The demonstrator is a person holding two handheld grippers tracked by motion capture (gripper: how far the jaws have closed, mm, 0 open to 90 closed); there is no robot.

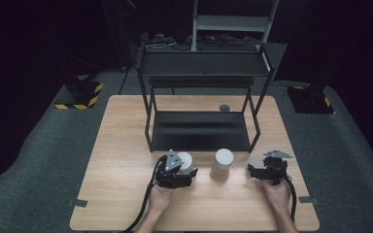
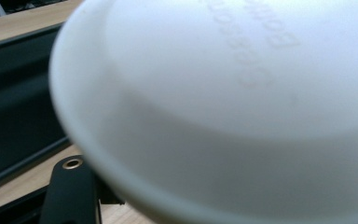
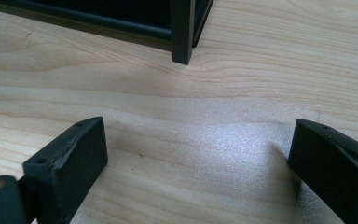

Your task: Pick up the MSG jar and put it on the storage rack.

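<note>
Table holds two white cups, one black shelf rack.

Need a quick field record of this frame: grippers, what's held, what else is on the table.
left gripper: shut on the white cup, which looms close before its camera
right gripper: open, fingers wide apart over bare wood, nothing between them
beige cylinder: upright on the table, between the two grippers, untouched
black shelf rack: at the table's far side, lower shelf bare
small grey round thing: behind the rack, too small to identify
</note>
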